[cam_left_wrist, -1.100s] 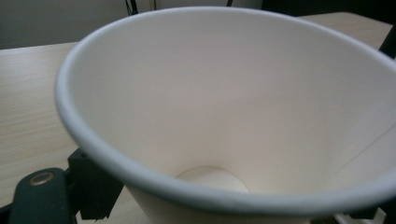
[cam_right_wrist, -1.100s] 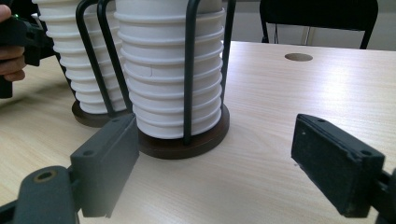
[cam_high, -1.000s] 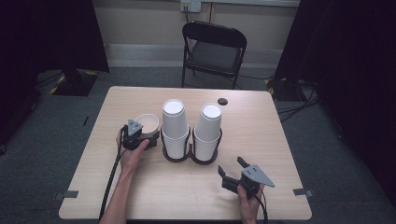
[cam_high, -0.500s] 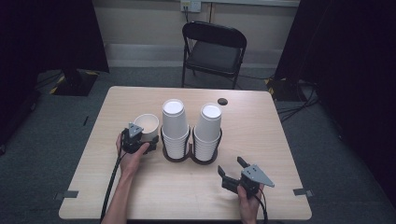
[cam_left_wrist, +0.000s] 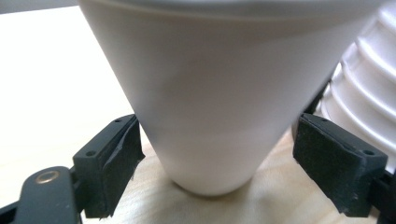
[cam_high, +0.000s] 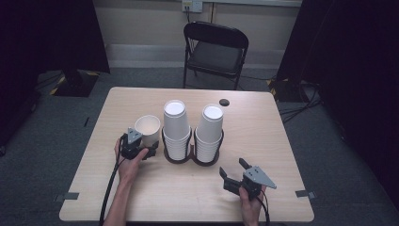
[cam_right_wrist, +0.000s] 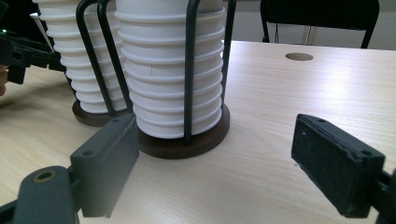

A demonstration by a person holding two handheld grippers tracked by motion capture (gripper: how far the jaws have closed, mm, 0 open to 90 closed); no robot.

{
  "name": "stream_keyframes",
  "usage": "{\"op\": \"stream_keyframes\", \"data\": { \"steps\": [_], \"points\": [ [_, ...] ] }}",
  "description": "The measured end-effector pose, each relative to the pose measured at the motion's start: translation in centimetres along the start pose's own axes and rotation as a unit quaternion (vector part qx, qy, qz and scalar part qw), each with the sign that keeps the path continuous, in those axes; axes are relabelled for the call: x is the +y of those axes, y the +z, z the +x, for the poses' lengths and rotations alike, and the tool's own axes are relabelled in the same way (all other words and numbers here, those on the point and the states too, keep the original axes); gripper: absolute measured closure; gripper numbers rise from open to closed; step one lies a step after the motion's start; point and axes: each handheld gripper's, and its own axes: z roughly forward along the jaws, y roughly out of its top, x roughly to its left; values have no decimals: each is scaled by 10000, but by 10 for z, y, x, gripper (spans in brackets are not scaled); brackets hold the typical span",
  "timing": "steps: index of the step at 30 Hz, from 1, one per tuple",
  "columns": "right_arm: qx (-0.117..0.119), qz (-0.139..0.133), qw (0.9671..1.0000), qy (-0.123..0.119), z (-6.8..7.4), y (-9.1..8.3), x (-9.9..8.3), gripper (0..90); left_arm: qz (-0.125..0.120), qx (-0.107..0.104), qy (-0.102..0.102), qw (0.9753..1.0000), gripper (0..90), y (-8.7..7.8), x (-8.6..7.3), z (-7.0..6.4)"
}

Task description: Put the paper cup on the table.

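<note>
One cup [cam_left_wrist: 205,98] stands between left gripper's [cam_left_wrist: 217,154] open jaws.

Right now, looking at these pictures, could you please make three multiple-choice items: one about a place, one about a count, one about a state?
1. Where does the single cup stand?
A. on the chair
B. on the table, left of the cup holder
C. on top of the right stack

2. How many stacks of cups stand in the cup holder?
A. one
B. two
C. four

3. How are the jaws of the left gripper?
A. open, one on each side of the cup's base
C. shut on a spoon
B. shut with nothing between them

Answers:
1 B: the high view shows it on the table beside the left stack.
2 B: two stacks, left and right stack.
3 A: gaps show between pads and cup.
</note>
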Motion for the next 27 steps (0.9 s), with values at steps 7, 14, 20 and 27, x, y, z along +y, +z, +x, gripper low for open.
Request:
{"op": "stream_keyframes", "data": {
  "steps": [7,14,20,27],
  "points": [
    [-12,-26,10000,14,0,-1,0,146,-336,-87,-108,9993,156,-19,0,0],
    [-8,-33,10000,18,0,-1,0,146,-694,-396,-243,9965,156,-43,-1,-4],
    [10,-30,10000,18,0,-1,0,146,-743,-381,-141,9964,155,-63,-7,-13],
    [18,-29,10000,17,-1,-1,0,147,-819,-451,-186,9954,155,-75,-15,-22]
  ]
}}
